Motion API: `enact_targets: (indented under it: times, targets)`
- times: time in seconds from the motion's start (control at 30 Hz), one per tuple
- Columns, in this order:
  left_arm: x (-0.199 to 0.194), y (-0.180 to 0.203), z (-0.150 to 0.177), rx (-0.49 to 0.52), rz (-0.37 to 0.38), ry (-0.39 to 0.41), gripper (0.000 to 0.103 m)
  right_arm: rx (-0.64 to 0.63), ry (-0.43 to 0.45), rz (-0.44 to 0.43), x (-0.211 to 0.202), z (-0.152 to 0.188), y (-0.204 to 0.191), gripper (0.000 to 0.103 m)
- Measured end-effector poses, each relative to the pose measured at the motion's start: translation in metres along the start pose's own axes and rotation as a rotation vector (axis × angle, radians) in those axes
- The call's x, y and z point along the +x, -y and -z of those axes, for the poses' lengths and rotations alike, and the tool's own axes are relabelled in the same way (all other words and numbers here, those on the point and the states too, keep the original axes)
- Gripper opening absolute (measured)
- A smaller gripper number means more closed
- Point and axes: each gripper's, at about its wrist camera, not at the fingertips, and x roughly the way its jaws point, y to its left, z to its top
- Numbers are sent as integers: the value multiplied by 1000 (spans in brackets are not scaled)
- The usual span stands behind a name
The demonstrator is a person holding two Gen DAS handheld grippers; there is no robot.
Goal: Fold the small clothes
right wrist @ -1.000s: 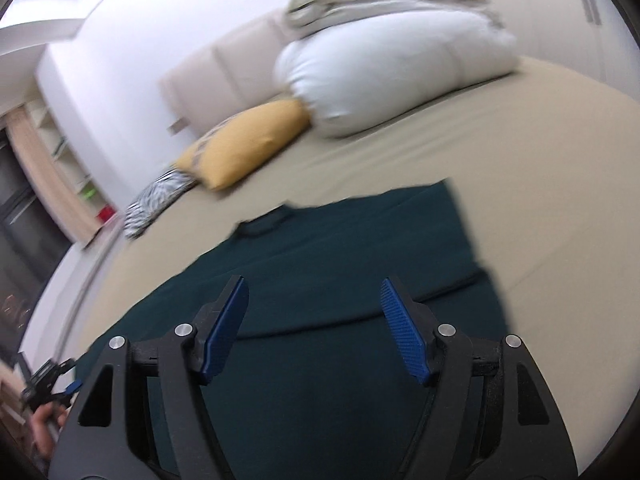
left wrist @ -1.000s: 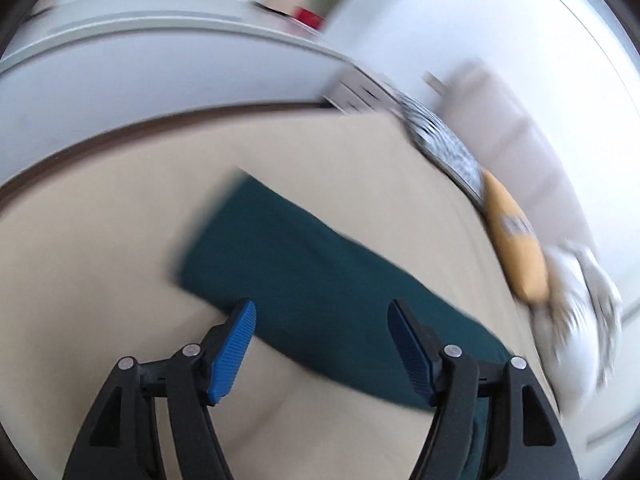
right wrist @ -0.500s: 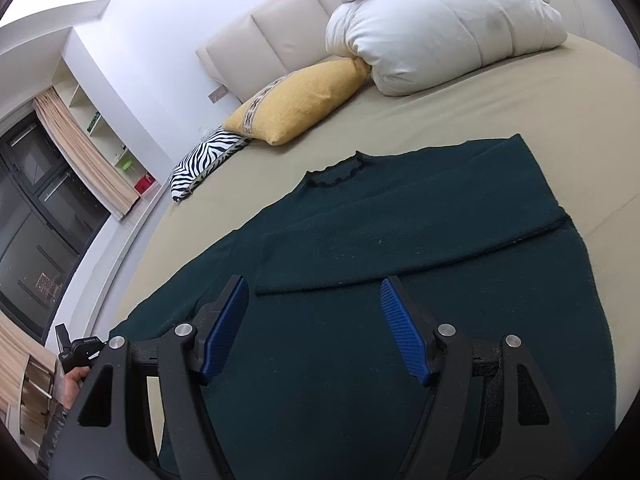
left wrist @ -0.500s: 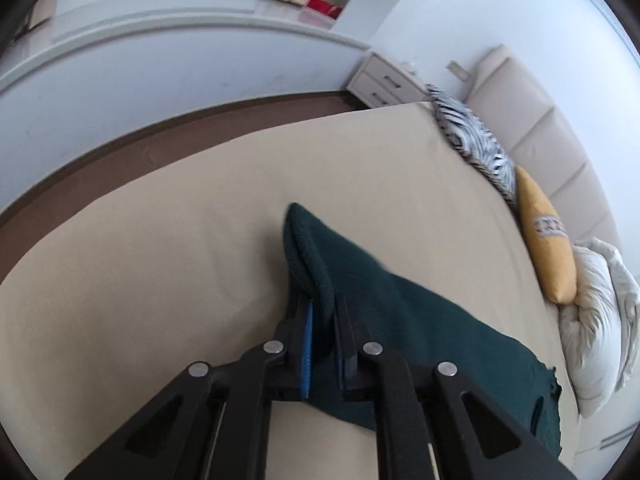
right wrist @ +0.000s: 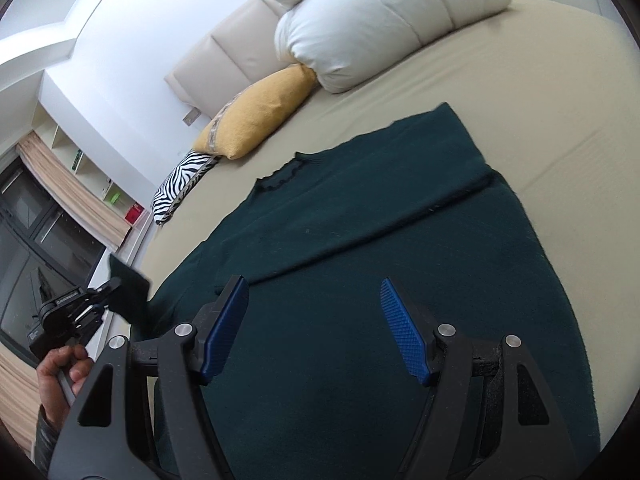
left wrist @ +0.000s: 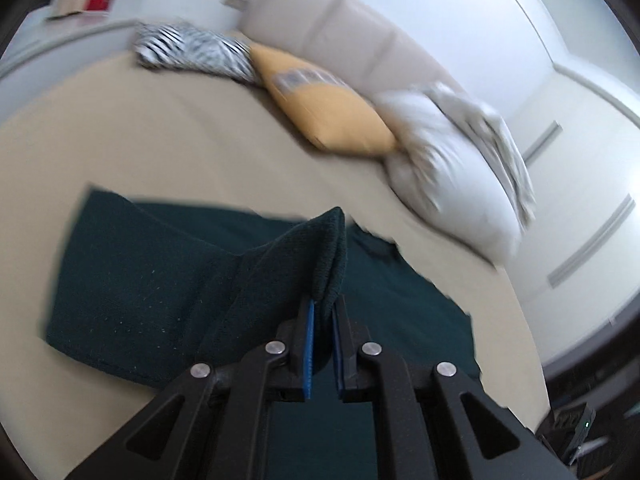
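The dark green sweater [right wrist: 360, 240] lies flat on the tan bed [right wrist: 540, 92], with its neck hole at about 11 o'clock in the right wrist view and its bottom edge down by the camera. Its long way runs from the pillows toward the camera. One sleeve [right wrist: 372, 216] is already folded across the chest, like a stripe going from 8 o'clock up to 2 o'clock. The other sleeve [left wrist: 296, 256] is on the left side, and the left gripper [left wrist: 322, 312] has it. Its two blue pads are pressed almost together and pinch the end of the sleeve, which sticks up past them toward 12 o'clock in the left wrist view. From there, the body of the sweater spreads out to 9 o'clock and to 3 o'clock on the bed below. I think the next move is to carry this sleeve over the chest, toward the right side, so it lies on the first one. The left hand [right wrist: 60, 372] is the close one for this job, since it already has the cloth. The right gripper [right wrist: 316, 330] hangs over the lower half of the sweater with its pads spread wide apart. It holds nothing, and I cannot tell if it touches the cloth.
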Motion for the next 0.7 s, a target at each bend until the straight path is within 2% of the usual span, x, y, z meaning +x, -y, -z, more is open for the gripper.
enact_targets:
  times: [0.1, 0.13, 0.17, 0.2, 0.23, 0.27, 0.37, 0.5, 0.6, 0.7]
  targets:
    - [52, 30, 36, 22, 75, -163, 25, 28, -8, 20, -1, 2, 16, 68]
    - [57, 35, 43, 33, 77, -187, 34, 40, -18, 24, 1, 3, 21, 68]
    - [55, 39, 50, 44, 80, -198, 46, 46, -29, 27, 3, 3, 24, 68]
    - [50, 39, 54, 53, 90, -198, 52, 48, -40, 32, 5, 4, 26, 68]
    - [38, 35, 55, 64, 106, -180, 62, 46, -55, 38, 9, 4, 27, 68]
    - [31, 32, 55, 69, 110, -165, 67, 45, -67, 37, 13, 5, 27, 68]
    - [-8, 0, 48, 35, 105, -76, 71, 34, -105, 12, 30, 4, 17, 68]
    - [-40, -63, 27, -76, 11, -1, 70, -41, -161, -34, 64, 3, -22, 68]
    - [-51, -101, 20, -150, -26, 21, 70, -95, -231, -86, 101, 5, -58, 70]
    - [-60, -120, 17, -174, -39, 38, 70, -148, -311, -56, 144, 12, -88, 70]
